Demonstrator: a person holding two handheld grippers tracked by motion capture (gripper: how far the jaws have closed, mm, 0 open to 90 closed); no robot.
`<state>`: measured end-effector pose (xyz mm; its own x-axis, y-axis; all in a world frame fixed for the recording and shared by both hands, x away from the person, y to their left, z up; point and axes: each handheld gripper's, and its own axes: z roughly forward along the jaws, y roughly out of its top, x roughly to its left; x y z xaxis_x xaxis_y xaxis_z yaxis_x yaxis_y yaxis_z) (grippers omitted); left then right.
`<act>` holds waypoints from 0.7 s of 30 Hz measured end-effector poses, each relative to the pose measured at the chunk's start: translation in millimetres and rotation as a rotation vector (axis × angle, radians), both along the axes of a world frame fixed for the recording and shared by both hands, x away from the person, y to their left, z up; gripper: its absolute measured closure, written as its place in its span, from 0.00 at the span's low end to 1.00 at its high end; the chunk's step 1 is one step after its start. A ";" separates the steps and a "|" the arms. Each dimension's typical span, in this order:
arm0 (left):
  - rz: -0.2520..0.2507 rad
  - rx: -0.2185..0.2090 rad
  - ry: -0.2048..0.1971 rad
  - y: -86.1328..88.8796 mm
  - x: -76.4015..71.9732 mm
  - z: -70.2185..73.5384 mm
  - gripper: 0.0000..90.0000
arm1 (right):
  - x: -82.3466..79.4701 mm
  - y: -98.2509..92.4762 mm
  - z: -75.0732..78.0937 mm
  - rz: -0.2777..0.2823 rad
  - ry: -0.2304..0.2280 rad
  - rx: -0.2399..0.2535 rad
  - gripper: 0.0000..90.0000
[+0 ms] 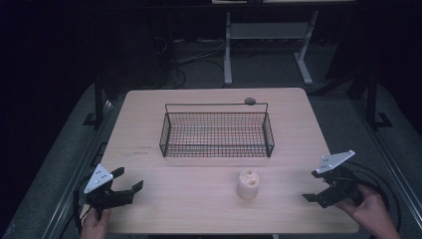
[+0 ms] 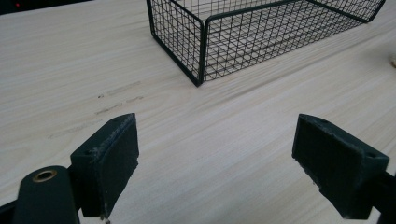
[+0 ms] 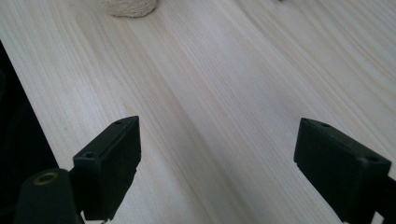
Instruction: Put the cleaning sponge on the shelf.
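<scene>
A pale, stubby, porous sponge-like lump stands upright at lower centre of the high view, in front of the black wire basket — nearer the right gripper, probably. Left gripper sits lower left; both grippers' jaws gape wide, empty.

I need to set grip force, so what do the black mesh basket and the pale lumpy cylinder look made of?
Black mesh basket: likely coated metal wire, going by its thin rigid grid. Pale lumpy cylinder: porous, fibrous look, perhaps loofah or sponge; uncertain.
</scene>
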<state>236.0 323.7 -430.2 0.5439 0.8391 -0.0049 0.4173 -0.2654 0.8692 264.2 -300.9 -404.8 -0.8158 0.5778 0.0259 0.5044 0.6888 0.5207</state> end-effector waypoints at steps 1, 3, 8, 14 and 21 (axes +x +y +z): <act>0.000 0.000 0.000 0.0 0.0 0.0 0.15 | 0.2 0.3 0.5 0.002 -0.002 -0.001 0.16; 0.000 0.004 -0.003 0.1 -0.6 0.8 0.15 | 0.5 0.7 1.0 0.004 0.001 0.001 0.16; 0.005 -0.003 -0.003 0.4 -1.6 0.8 0.15 | 0.9 2.4 3.4 0.014 -0.003 0.003 0.16; -0.005 0.001 -0.003 -0.3 -0.8 0.2 0.15 | 1.2 6.7 7.5 0.033 -0.007 -0.004 0.16; -0.004 -0.003 -0.010 -1.2 -0.6 0.5 0.15 | 4.7 19.6 14.7 0.075 -0.013 -0.016 0.16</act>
